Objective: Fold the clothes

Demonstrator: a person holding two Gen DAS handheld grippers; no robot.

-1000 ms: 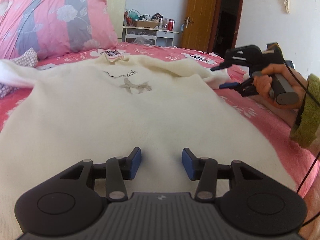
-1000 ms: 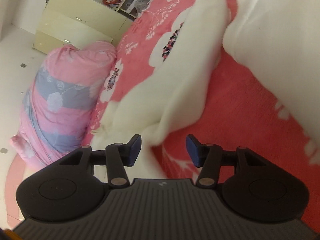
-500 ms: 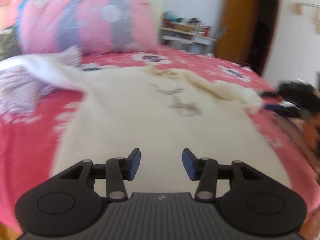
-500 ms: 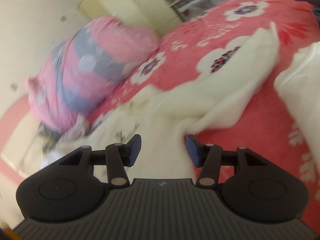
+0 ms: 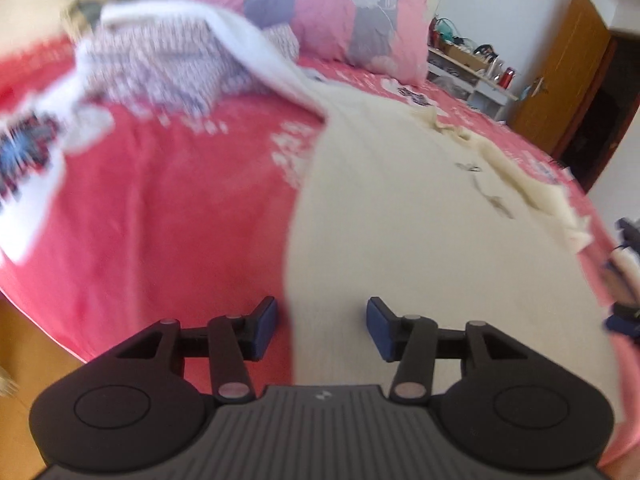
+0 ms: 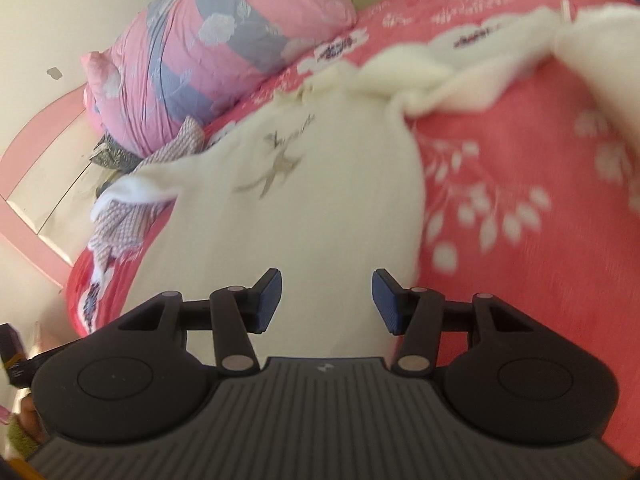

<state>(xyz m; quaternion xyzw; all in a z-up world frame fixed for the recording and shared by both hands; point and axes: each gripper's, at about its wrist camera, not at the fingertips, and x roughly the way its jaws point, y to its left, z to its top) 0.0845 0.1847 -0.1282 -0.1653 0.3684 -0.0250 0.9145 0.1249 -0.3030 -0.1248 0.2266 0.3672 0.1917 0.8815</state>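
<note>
A cream sweater (image 5: 420,208) with a grey deer motif (image 6: 276,164) lies spread flat on the red floral bedspread (image 5: 160,208). My left gripper (image 5: 322,326) is open over the sweater's left side edge, near the hem, with nothing between its blue pads. My right gripper (image 6: 327,300) is also open and hovers over the hem near the right edge. One sleeve (image 6: 460,80) trails away bunched to the right. The other sleeve (image 5: 260,48) runs up over a checked cloth (image 5: 160,64). A blurred hand (image 5: 622,280) shows at the right border of the left wrist view.
A rolled pink and grey floral quilt (image 6: 208,40) sits at the head of the bed beside a pink bedhead (image 6: 36,136). Another white garment (image 6: 600,52) lies at the right. The bed's edge (image 5: 32,320) drops off at the left. A brown door (image 5: 560,72) and a cluttered shelf (image 5: 472,68) stand beyond.
Both grippers rolled and swung sideways. The left one went from the sweater's middle to its left edge. The right one went from the sleeve to over the hem. Both stayed open.
</note>
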